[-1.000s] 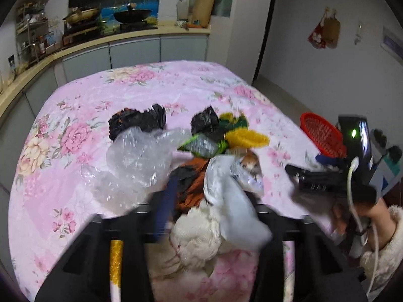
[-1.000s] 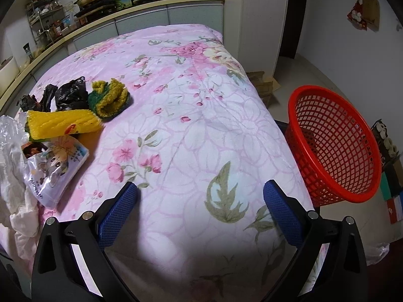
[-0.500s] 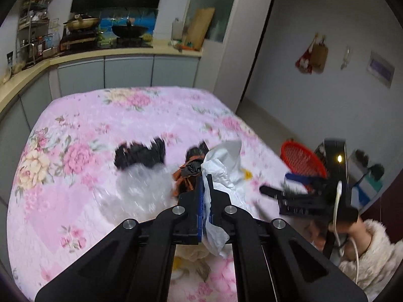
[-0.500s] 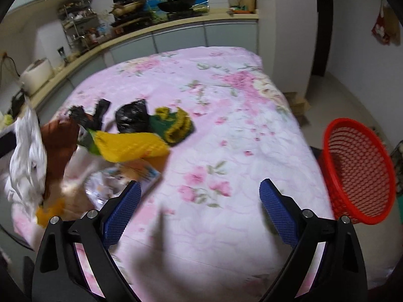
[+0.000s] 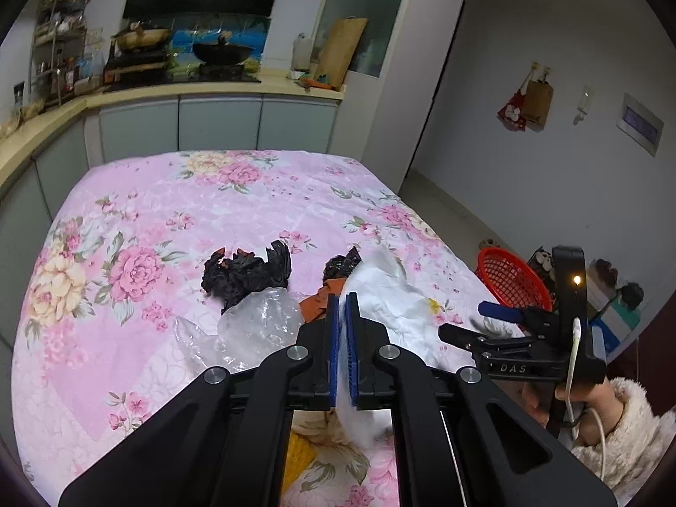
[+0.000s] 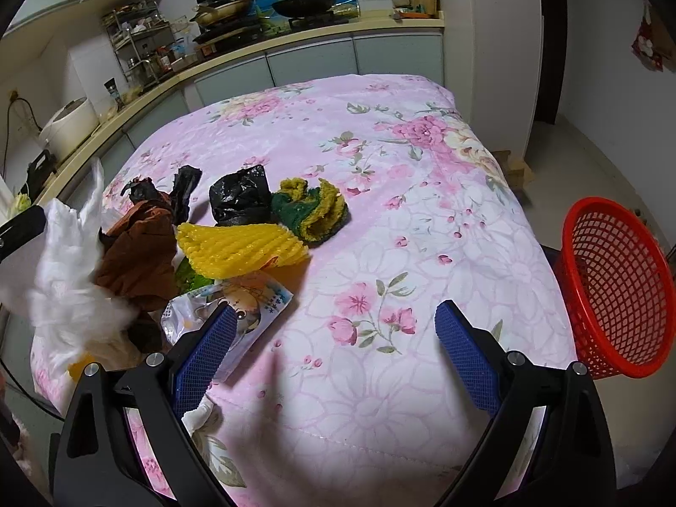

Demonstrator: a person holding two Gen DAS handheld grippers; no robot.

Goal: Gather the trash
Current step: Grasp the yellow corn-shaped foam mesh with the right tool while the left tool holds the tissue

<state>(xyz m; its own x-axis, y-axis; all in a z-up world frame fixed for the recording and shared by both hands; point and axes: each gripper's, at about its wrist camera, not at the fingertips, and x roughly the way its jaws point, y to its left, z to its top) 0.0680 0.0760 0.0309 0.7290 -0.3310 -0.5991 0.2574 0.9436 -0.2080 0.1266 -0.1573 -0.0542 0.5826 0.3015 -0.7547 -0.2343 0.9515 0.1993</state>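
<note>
Left gripper (image 5: 342,308) now clamped on a white plastic bag (image 5: 388,295), blue pads pinching the thin film between them; a second ago spread wide over the heap with nothing caught. Bag pulled up off the pink floral tablecloth (image 5: 139,219), crumpled bulk standing above the fingertips and a tail hanging below the jaws. Dragged up with it, or merely uncovered, a rust-brown scrap (image 5: 319,302) just beside the pads; cannot tell whether caught in the pinch or only leaning against the bag. Left on the cloth: clear plastic film (image 5: 253,325), torn black plastic (image 5: 249,274), and, seen from the other side, a yellow foam net (image 6: 241,249), a black bag (image 6: 243,196), a green-and-yellow cloth (image 6: 310,209) and a printed snack wrapper (image 6: 236,304). Right gripper (image 6: 333,346) spread wide and empty, hovering over bare cloth near the table edge, a little higher over the table than a second ago. Red mesh basket (image 6: 612,295) down past the right edge of the table, well apart from the heap. Meaning for the task: first piece secured and free of the table, most likely ready for carrying across to the basket; the rest of the heap not yet collected. Worth watching: thin film slipping from the pinch, or the brown scrap dropping off on the way.
</note>
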